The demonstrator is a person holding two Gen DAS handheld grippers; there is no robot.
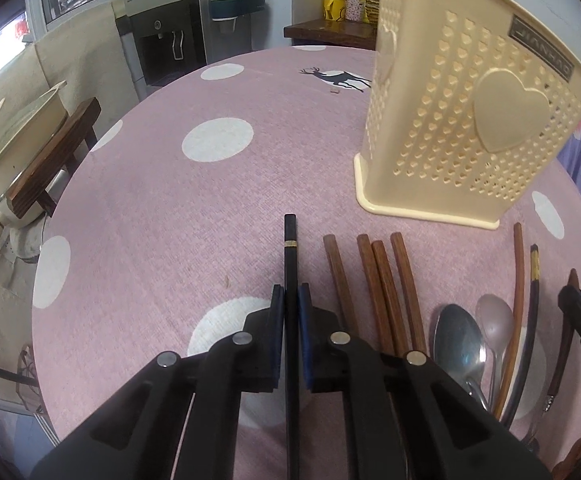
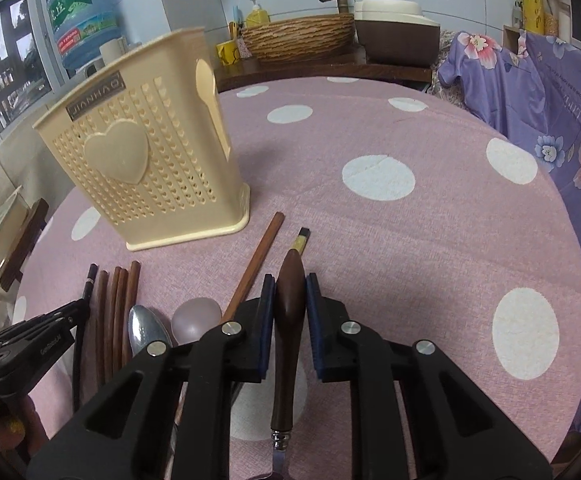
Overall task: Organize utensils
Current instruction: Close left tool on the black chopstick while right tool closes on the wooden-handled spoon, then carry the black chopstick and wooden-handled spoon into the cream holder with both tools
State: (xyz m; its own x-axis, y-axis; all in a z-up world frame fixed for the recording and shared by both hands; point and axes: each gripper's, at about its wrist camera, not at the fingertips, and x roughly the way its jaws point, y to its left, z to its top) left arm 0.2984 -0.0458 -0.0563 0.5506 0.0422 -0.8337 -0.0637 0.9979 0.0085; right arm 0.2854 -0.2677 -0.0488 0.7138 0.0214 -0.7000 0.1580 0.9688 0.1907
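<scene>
A cream perforated utensil holder (image 1: 466,120) stands upright on the pink dotted tablecloth; it also shows in the right wrist view (image 2: 146,168). My left gripper (image 1: 290,300) is shut on a black chopstick (image 1: 289,248) that lies along the table. My right gripper (image 2: 290,292) is shut on the dark wooden handle of a utensil (image 2: 290,304), whose metal end points back toward the camera. Several brown chopsticks (image 1: 382,280) and two spoons (image 1: 458,340) lie between the grippers. A brown chopstick (image 2: 258,260) and a black one with a gold band (image 2: 301,240) lie by the right gripper.
The round table (image 2: 410,240) carries a pink cloth with white dots. A purple floral cloth (image 2: 550,120) hangs at the right. A wooden counter (image 2: 310,68) with a basket stands behind. A water dispenser (image 1: 162,28) and a wooden chair (image 1: 50,168) stand at the left.
</scene>
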